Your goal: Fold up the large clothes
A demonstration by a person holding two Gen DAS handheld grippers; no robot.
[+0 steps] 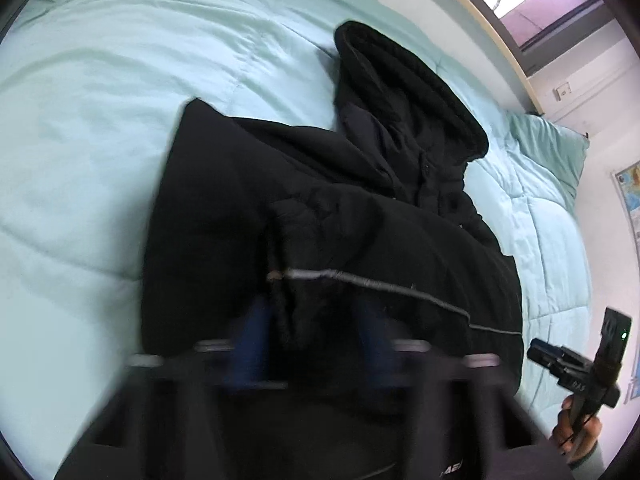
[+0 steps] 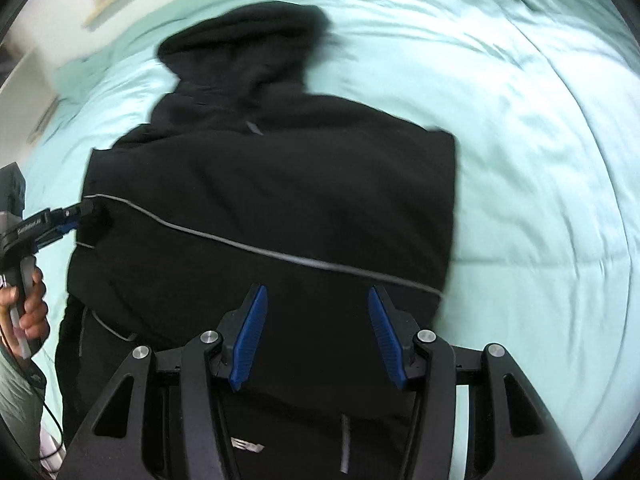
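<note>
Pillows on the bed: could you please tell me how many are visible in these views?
1. A single green pillow lies at the head of the bed, beyond the hood of the black jacket, in the left wrist view. Others may lie outside the frame.

Bedroom surroundings
A pale green quilt is covering the bed, a pillow lying near the window (map hanging alongside).

Black hooded jacket lying on the pale green bed

It lies partly folded, sides turned in, hood spread flat beyond the body; a thin grey stripe crosses the black fabric.
</note>
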